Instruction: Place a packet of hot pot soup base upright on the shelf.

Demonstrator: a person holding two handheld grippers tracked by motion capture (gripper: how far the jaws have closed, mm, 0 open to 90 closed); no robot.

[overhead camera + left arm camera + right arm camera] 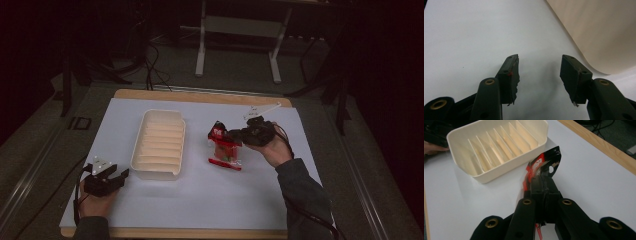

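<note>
1. Two grippers are at work on the white tabletop in the high view. My right gripper sits toward the right edge, clenched on the top of a red and black packet, whose lower end rests on the tabletop just right of the cream tray. My left gripper rests near the front left corner, just beside the tray's near left corner, released and holding nothing.

2. Looking along the left gripper in its own view, I see the jaws standing well apart over bare white surface, with the tray's curved cream wall close on the right.

3. From the right gripper view, the right gripper is closed flat on the packet, gripping its black header strip near the hang hole. The clear and red body hangs below the jaws. The ribbed tray lies beyond, with its slots open.

4. I judge the packet light, thin and floppy, a slick film that crinkles and could slip or tear at the hole if tugged. The stiffer sealed header is the best place to hold, as now. Lowering it into a slot will likely need a slow, upright approach, since the loose lower end may catch on a rib.
</note>
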